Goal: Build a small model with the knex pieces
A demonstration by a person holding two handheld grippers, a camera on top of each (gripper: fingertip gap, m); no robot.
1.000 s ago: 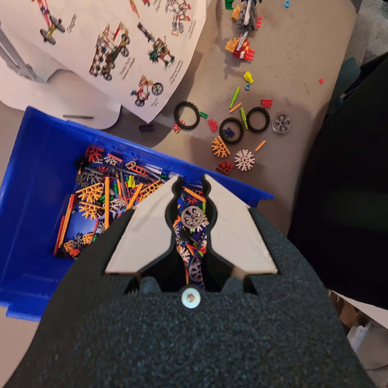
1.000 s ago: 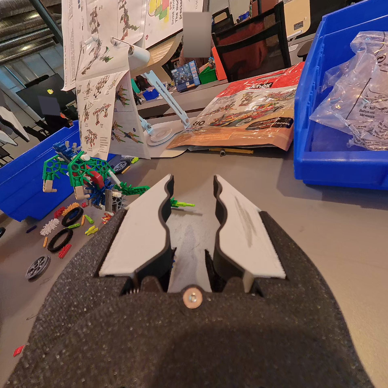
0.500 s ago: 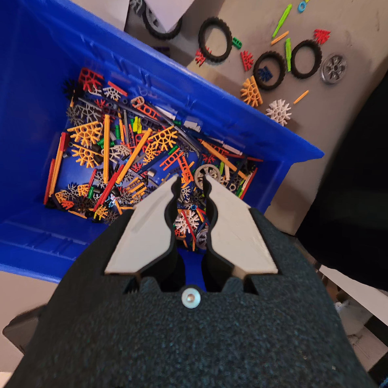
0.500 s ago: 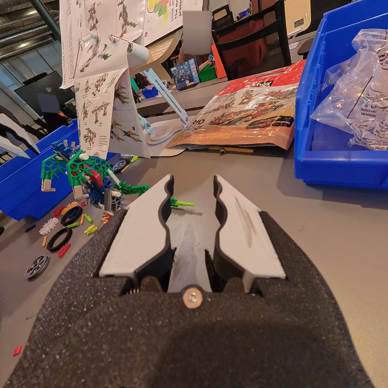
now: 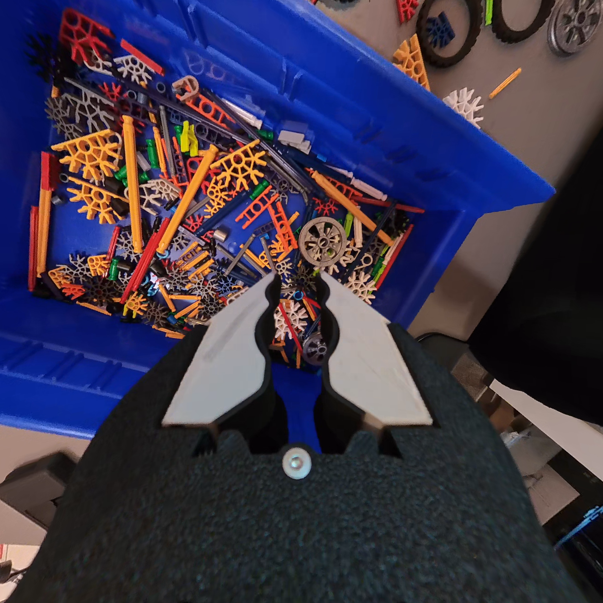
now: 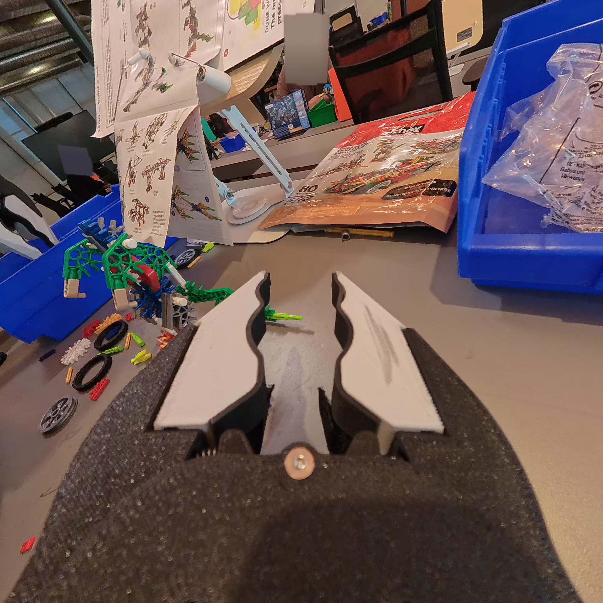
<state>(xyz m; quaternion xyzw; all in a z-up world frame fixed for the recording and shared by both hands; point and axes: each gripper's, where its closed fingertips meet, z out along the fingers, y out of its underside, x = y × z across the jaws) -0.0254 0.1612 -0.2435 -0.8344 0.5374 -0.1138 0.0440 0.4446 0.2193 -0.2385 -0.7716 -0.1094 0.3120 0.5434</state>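
Note:
My left gripper is open and empty. It hangs over a blue bin full of coloured rods, connectors and wheels. A grey spoked wheel lies just past its tips, and a white snowflake connector shows between the fingers. My right gripper is open and empty, low over the grey table. A green, blue and red built model stands to its left, with a lime rod by the left fingertip.
Loose black tyres, a grey wheel and small connectors lie left of the right gripper. A second blue bin with clear plastic bags stands at the right. A red and orange bag and an instruction sheet on a stand are behind. My right fingertips sit around 50 cm from my left ones.
My left gripper has moved in over the blue bin and lower towards the parts; the sheet and most loose table parts have left its view. The right gripper has stayed still.

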